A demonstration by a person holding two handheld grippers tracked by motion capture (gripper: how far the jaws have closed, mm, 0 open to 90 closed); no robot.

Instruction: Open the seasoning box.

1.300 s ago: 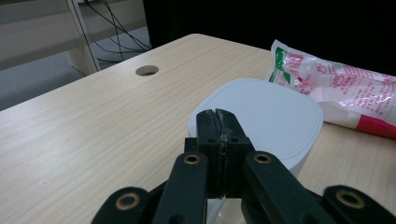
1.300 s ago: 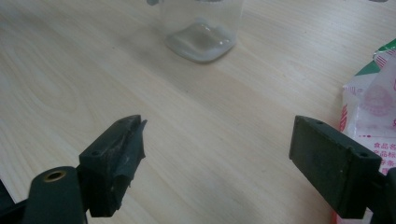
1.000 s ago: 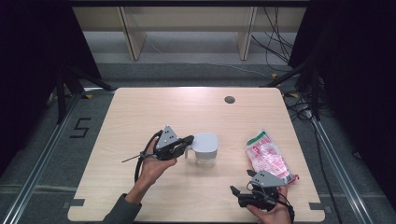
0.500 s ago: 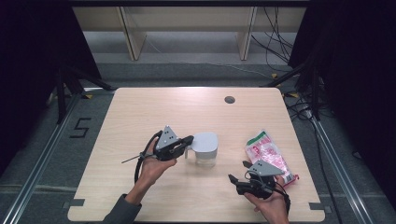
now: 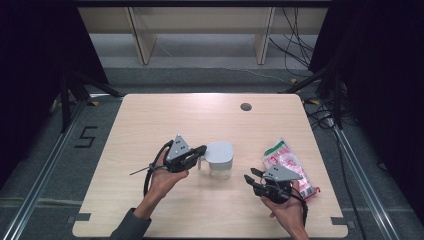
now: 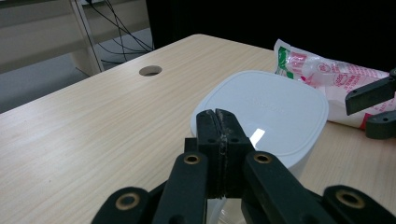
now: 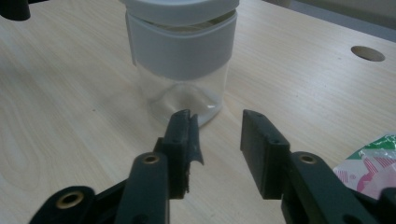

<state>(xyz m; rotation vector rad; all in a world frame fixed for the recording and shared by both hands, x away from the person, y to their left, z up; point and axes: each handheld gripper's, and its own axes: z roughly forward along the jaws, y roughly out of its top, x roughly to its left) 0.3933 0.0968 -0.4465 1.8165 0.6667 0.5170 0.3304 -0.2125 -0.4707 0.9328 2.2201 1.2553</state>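
A white lid [image 5: 220, 151] and grey band are seen on the clear jar [image 7: 180, 70]. The packet [image 5: 290, 167] is printed red, white and green.

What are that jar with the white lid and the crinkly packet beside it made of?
The jar looks like clear glass or hard plastic: the table shows through its lower body. Its lid and band look like matte white plastic with a soft glare. The packet seems thin glossy plastic film, wrinkled and printed red and green.

jar [image 5: 219, 161] | clear glass, white lid and band | upright, lid on | table centre
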